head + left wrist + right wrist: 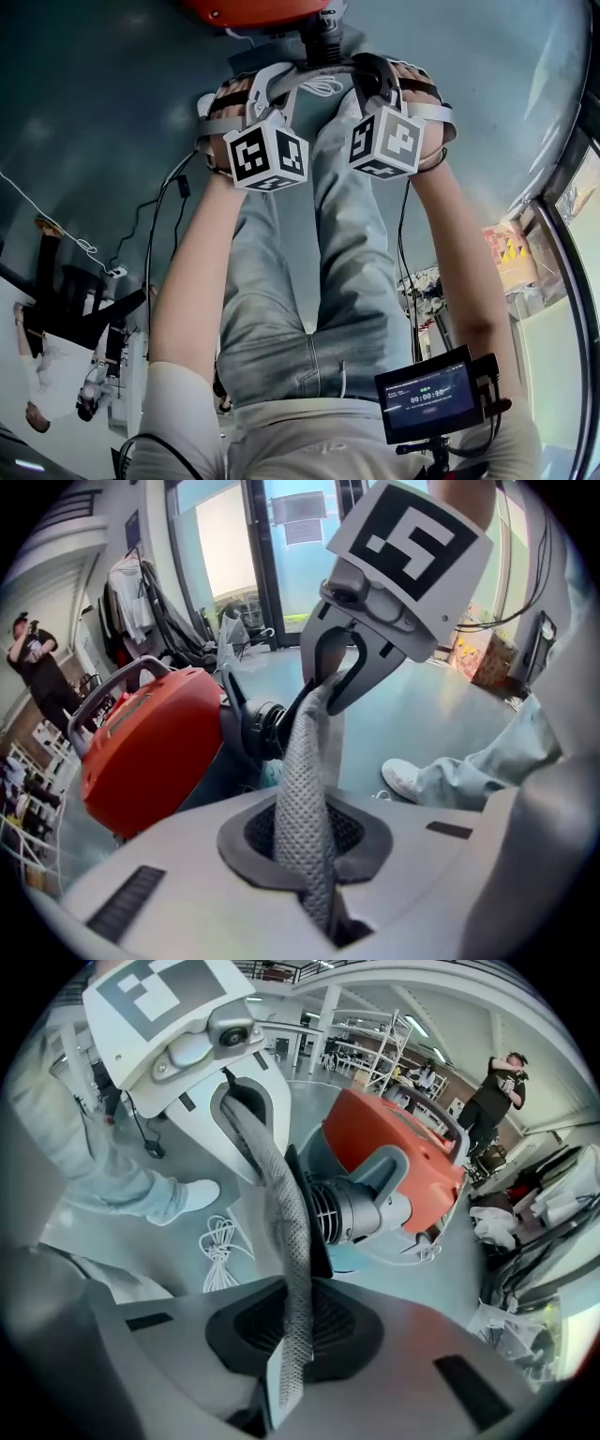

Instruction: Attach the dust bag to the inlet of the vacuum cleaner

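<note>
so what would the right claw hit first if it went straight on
Beyond the dust bag that the right claw grips, probably the dark inlet of the vacuum cleaner; depth is unclear.

- Dust bag (305, 799): grey mesh cloth, pulled into a taut strip between my left gripper (323, 892) and right gripper (281, 1363), both clamped on it.
- Vacuum cleaner (412, 1157): red body on the floor, its dark inlet (349, 1211) just beyond the strip.
</note>
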The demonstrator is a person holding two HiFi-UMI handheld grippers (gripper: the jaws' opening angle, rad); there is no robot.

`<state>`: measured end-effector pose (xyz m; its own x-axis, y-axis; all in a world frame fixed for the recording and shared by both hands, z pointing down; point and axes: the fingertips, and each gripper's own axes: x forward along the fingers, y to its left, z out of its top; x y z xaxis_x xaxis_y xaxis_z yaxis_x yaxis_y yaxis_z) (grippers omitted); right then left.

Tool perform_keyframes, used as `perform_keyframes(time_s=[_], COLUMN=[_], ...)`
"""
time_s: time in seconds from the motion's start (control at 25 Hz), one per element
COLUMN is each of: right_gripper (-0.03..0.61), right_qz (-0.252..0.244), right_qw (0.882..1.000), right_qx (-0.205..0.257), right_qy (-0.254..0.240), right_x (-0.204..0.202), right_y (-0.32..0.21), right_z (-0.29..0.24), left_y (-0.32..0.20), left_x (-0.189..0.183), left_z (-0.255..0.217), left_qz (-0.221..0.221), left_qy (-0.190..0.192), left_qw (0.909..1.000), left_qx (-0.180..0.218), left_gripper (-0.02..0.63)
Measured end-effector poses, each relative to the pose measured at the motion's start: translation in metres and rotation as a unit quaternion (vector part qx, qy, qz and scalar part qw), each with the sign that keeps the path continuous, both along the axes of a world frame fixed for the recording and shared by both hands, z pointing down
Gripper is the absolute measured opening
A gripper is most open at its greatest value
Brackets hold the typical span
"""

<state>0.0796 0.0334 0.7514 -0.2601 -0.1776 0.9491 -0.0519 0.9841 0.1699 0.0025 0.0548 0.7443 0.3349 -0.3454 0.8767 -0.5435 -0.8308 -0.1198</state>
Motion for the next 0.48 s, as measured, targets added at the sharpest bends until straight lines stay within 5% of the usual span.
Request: perform_keyframes(time_s=[0.16, 0.48], right_gripper=[0.026, 0.028], right_qz=[0.021, -0.013], right_qw=[1.000, 0.999], right_qx=[-0.008, -0.024], right_qy=[0.002, 0.032], right_x=[0.001, -0.002], right_y=[0.003, -0.005], right_z=[0.012, -0.019], left_y=[-0.007, 0.005], left_x=[0.000, 0.015], left_z=[0.013, 0.033], left_qz=[0.028, -0.018], left_qy=[0.002, 0.070], left_qw=[0.9996, 0.9950], left_qx=[0.001, -0.069], left_gripper=[0.017, 0.017])
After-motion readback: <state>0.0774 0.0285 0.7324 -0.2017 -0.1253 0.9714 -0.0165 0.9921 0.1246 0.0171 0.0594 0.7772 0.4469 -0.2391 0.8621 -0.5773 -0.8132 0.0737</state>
